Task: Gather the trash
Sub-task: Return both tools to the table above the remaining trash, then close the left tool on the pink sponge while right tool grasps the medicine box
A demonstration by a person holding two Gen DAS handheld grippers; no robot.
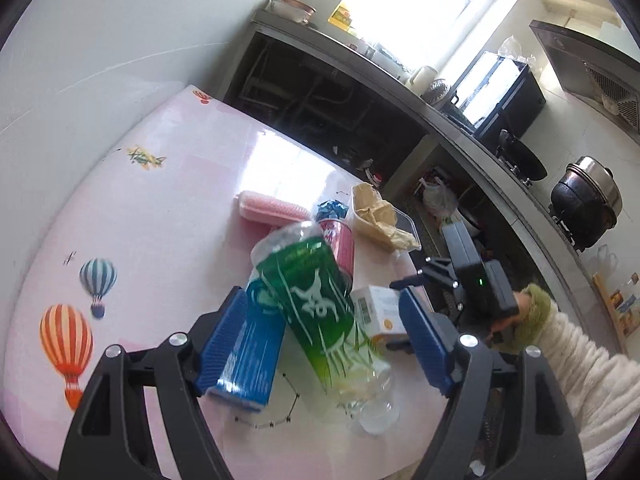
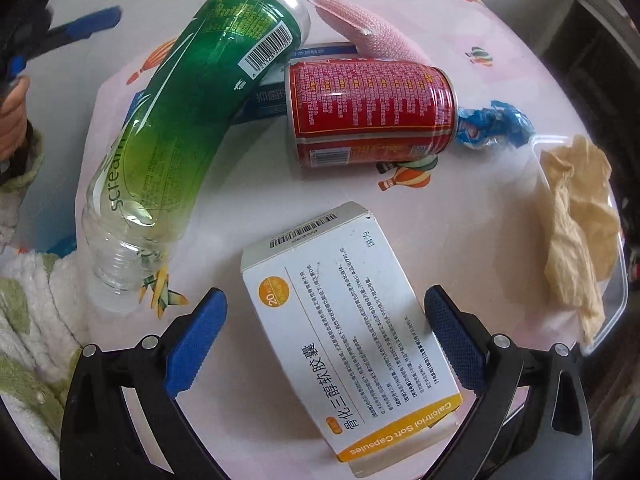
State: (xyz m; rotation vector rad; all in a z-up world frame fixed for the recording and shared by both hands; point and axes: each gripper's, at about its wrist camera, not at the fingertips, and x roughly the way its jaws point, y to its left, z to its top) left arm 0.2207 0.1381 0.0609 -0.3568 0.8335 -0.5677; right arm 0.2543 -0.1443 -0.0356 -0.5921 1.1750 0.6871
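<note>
The green bottle (image 1: 320, 312) lies on its side on the pink table (image 1: 160, 208), its long axis running from its open neck, nearest the left wrist camera, to its base, which rests across the blue box (image 1: 248, 344) and beside the red can (image 1: 344, 244). The left gripper (image 1: 324, 320) hangs over it with jaws spread wide, one finger at each side of the bottle and box, gripping nothing. The bottle's label reads "scream". The right gripper (image 2: 324, 336) reaches in from the table's edge, jaws likewise released and straddling the white box (image 2: 352, 344), printed "Calcitriol Soft Capsules" and "20". That box points lengthwise toward the red can (image 2: 372, 112), which lies on its side, crumpled blue wrapper (image 2: 496, 124) just beside it. A clear tray (image 2: 616, 280) holds crumpled tan paper (image 2: 576, 220).
</note>
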